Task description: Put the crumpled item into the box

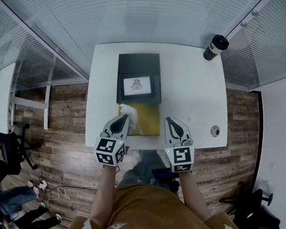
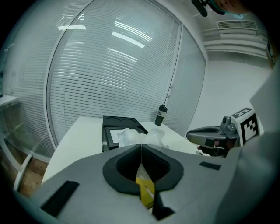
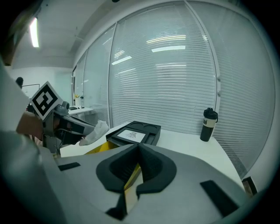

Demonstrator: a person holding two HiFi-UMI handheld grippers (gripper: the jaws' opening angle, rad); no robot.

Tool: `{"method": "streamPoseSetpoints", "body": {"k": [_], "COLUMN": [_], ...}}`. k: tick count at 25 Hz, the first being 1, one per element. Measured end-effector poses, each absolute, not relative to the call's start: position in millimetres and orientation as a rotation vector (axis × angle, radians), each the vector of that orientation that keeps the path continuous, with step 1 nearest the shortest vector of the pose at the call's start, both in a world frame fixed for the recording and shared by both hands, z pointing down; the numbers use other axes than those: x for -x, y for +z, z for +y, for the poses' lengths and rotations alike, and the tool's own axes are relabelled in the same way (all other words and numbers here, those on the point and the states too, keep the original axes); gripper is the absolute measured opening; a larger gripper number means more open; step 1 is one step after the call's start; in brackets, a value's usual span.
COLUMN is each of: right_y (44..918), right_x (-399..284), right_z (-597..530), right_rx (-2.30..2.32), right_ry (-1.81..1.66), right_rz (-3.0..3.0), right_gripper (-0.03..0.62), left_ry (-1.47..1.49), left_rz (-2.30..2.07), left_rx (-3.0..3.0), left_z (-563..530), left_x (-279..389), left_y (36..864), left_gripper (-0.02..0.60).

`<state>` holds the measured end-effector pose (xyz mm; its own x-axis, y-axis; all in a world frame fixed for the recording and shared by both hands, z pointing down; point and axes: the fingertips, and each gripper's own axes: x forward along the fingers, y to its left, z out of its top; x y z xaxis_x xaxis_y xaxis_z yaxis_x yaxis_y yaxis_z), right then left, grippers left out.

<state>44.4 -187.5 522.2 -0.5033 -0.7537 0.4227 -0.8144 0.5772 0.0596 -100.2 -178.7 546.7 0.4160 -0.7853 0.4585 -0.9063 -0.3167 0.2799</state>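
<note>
A crumpled white item [image 1: 129,111] sticks out past the tips of my left gripper [image 1: 125,117], which is shut on it above the left edge of a yellow box [image 1: 150,120]. In the left gripper view the crumpled item [image 2: 129,136] shows just beyond the closed jaws. Seen from the right gripper view, the left gripper [image 3: 83,129] holds the crumpled item [image 3: 97,131] over the yellow box [image 3: 99,148]. A black box [image 1: 136,60] with a white printed card inside lies farther back. My right gripper [image 1: 170,120] is shut, empty, just right of the yellow box.
A black bottle [image 1: 215,47] stands at the white table's far right corner. A small round fitting [image 1: 215,130] sits near the table's right front edge. Window blinds run behind the table; wooden floor lies on both sides.
</note>
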Motion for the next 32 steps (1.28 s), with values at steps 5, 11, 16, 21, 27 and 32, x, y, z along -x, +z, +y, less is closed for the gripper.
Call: {"method": "streamPoseSetpoints", "body": {"k": [5,11,16,21,27,32], "right_y": [533,553,566,577,586,590], "right_x": [-42,-45,-50,-52,-53,-56], "right_z": [-185,-183,-184,-187,-192,-195], "right_rx": [-1.228,-1.197,-1.175,-1.148,-1.131,-1.130], "right_ry": [0.223,0.262,0.293,0.324,0.348,0.369], "right_rz": [-2.395,-2.366,-2.347,-2.337,-2.327,-2.315], "right_gripper": [0.012,0.012,0.012,0.012,0.012,0.012], "left_ry": [0.382,0.458,0.540,0.623,0.692,0.755], "left_rz": [-1.384,-1.332,-1.302,-1.259,-1.232,-1.210], "left_rx": [-2.177,-2.163,-2.148,-2.112,-2.087,-2.086], "left_z": [-178,-180,-181,-180,-183,-187], "left_x": [92,81,74,67,63,59], "left_y": [563,584,599,617,632,640], "left_gripper": [0.029,0.029,0.029,0.029,0.029,0.029]}}
